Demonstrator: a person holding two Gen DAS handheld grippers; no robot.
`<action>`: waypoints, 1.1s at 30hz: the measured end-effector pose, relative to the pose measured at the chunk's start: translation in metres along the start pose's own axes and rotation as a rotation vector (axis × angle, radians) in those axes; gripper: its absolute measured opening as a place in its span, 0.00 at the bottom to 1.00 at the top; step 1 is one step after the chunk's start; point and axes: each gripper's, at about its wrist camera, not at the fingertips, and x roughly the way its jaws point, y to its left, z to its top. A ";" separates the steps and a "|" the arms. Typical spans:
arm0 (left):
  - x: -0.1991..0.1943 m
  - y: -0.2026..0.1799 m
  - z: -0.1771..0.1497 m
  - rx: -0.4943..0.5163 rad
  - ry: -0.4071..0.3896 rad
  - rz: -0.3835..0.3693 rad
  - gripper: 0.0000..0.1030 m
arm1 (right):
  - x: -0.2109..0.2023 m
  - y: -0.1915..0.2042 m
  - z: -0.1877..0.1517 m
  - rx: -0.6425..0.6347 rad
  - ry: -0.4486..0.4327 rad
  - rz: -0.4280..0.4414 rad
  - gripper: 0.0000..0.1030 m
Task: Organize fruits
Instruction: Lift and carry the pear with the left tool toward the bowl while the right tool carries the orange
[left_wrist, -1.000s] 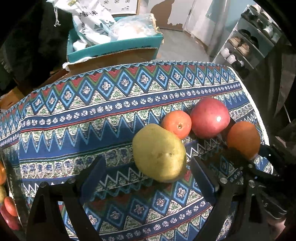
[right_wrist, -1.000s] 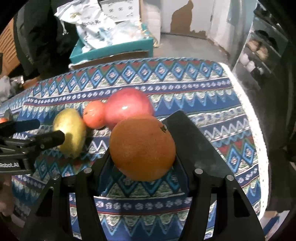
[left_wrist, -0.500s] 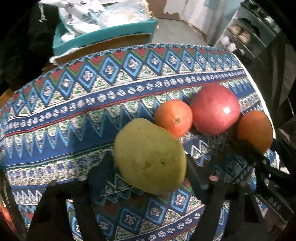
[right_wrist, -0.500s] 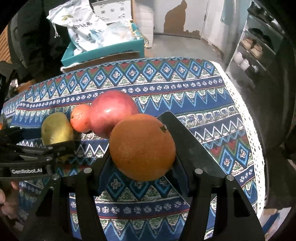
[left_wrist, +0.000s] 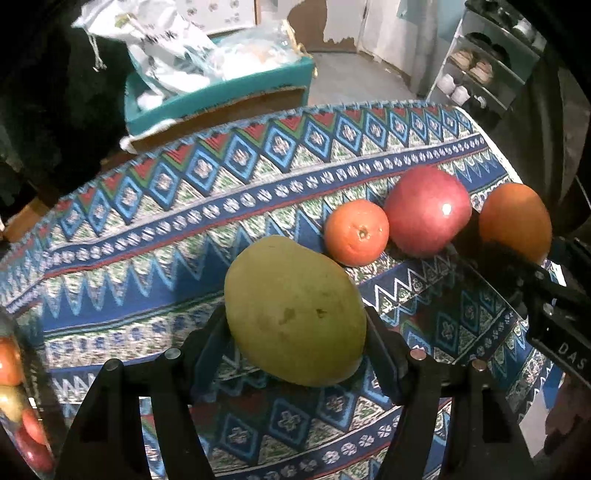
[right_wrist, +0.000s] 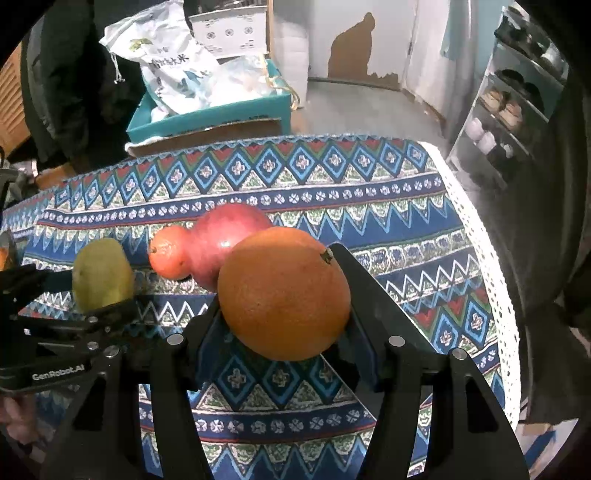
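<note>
My left gripper (left_wrist: 295, 332) is shut on a yellow-green mango (left_wrist: 295, 314) and holds it above the patterned cloth. My right gripper (right_wrist: 284, 306) is shut on a large orange (right_wrist: 284, 291), also off the cloth. A small tangerine (left_wrist: 356, 232) and a red apple (left_wrist: 428, 210) lie side by side on the cloth between the two grippers. The right wrist view shows the mango (right_wrist: 101, 273), the tangerine (right_wrist: 170, 253) and the apple (right_wrist: 229, 236) to the left of the orange. The orange also shows at the right of the left wrist view (left_wrist: 515, 221).
The table carries a blue patterned cloth (right_wrist: 332, 192) with a white lace edge at the right (right_wrist: 480, 236). A teal box (left_wrist: 221, 96) with bags stands behind the table. More fruit (left_wrist: 11, 369) shows at the far left edge. A shoe rack (right_wrist: 513, 110) stands at the right.
My left gripper closed on the mango and lifted it off the cloth. My right gripper, holding the orange, rose and drew back a little.
</note>
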 end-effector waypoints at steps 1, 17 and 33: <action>-0.004 0.001 0.000 0.004 -0.010 0.007 0.70 | -0.002 0.001 0.001 -0.002 -0.005 0.000 0.59; -0.074 0.009 -0.010 0.025 -0.125 0.041 0.70 | -0.045 0.024 0.015 -0.058 -0.112 -0.003 0.59; -0.151 0.026 -0.022 0.011 -0.271 0.061 0.70 | -0.103 0.052 0.027 -0.116 -0.235 0.016 0.59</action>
